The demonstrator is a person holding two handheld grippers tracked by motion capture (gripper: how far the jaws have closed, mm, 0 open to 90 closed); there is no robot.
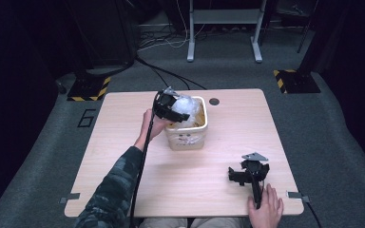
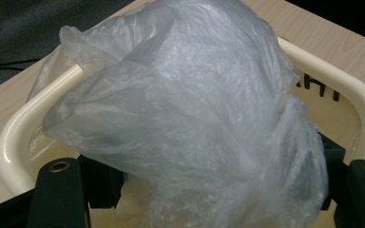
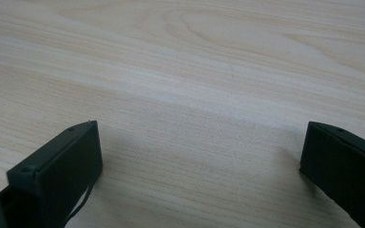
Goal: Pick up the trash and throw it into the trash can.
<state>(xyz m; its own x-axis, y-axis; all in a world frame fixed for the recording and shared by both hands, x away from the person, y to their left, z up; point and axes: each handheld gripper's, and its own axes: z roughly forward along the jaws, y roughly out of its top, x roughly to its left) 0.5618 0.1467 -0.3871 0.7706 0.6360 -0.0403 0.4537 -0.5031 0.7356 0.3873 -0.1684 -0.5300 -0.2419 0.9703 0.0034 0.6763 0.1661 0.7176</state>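
While the left gripper (image 1: 173,108) hangs over the cream plastic bin (image 1: 186,137), its jaws are clenched on a crumpled clear plastic bag (image 1: 186,108) — in the left gripper view the bag (image 2: 190,118) billows up in front of the black jaws and hides their tips, with the film bunched between them. The bag sits above the bin's open mouth and partly within it; its lower folds hang below the rounded rim (image 2: 14,137), though whether they touch the bin's floor cannot be told. One flap of the film drapes over the rim's far corner in that view. The bin stands upright on the light wooden table (image 1: 123,142), a little beyond the table's middle, and the person's left hand (image 1: 153,124) grips the tool just beside the bin's left wall, the camouflage-patterned sleeve (image 1: 116,190) reaching in from the near edge.

Well apart from the bin, toward the near right corner of the table, the right gripper (image 1: 247,172) lies on the wood with the person's right hand (image 1: 266,209) behind it. Its jaws stand released and wide — the right gripper view shows bare wood grain (image 3: 195,95) between the two black pads, nothing caught there.
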